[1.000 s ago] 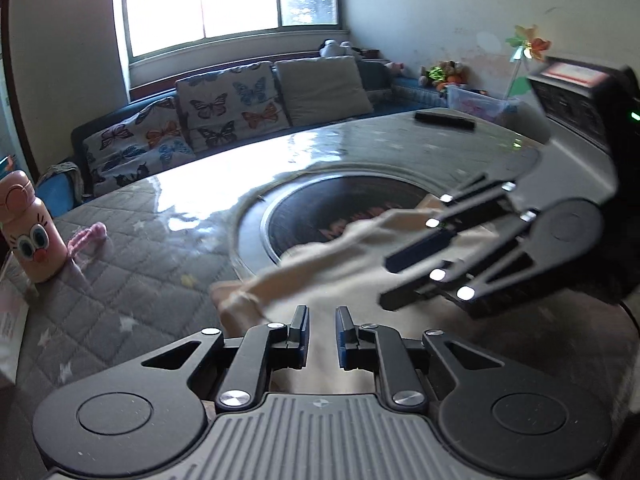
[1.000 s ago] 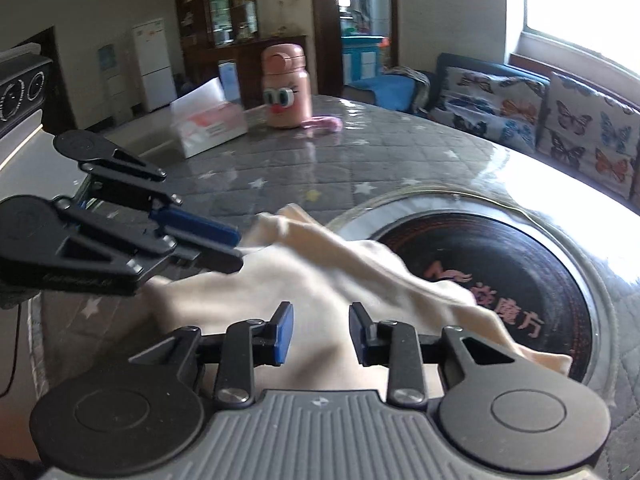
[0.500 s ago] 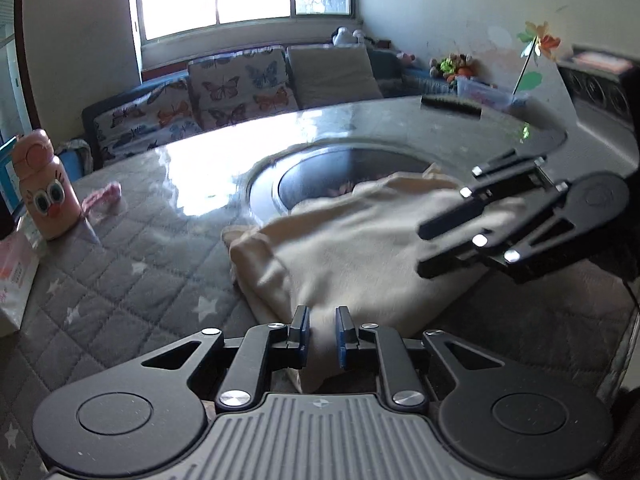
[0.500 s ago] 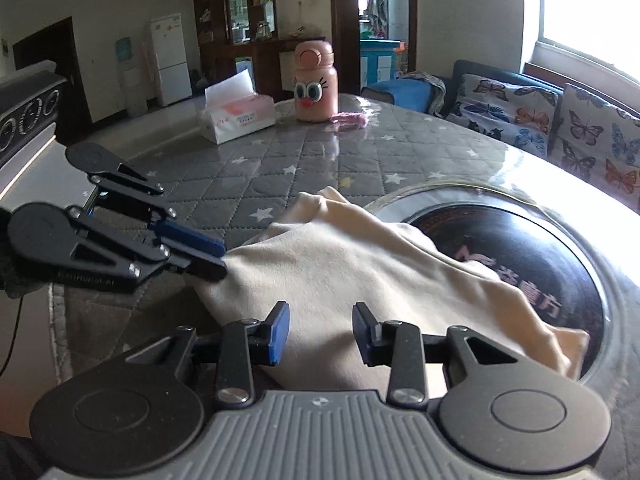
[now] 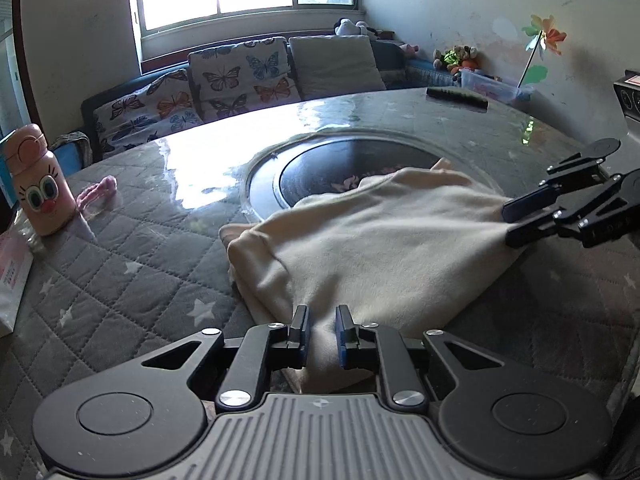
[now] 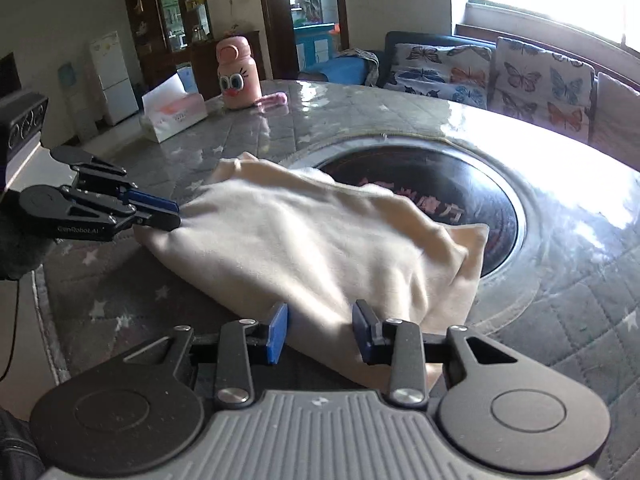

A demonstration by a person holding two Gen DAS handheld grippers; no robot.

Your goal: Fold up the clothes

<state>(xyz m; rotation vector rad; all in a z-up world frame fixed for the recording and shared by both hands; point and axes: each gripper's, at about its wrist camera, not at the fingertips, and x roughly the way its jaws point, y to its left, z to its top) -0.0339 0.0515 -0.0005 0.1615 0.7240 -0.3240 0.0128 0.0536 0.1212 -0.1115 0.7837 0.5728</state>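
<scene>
A: Starting from the left of our left wrist view, we have the pink cartoon-faced plastic bottle (image 5: 42, 188) standing upright on the round bench with the grey quilted star-print cover (image 5: 120, 280), and a white tissue box (image 5: 12, 280) at the very edge, near it.

B: Then, further right, the cream soft fabric garment (image 5: 372, 240). It lies bunched and partly folded on the bench, its far edge draped over the rim of the dark round glass inset (image 5: 320, 168) at the bench's centre.

A: Our left gripper (image 5: 322, 330) has its fingers (image 5: 301, 330) drawn close together, pinching a thin fold of the garment's near edge between the blue pads.

B: And at the right we see our right gripper (image 5: 510, 222) at the garment's other corner. From its own camera its fingers (image 6: 277, 332) stand noticeably wider apart, with a thick bundle of the cloth lying between them.

A: Are those pads pressing on it?

B: The cloth fills the gap and bunches up between them, so we read it as gripped, though loosely. In that same view the left gripper sits at the far left, its tips nipped on the garment's corner, and the cloth is stretched between our two hands, just above the bench.
</scene>
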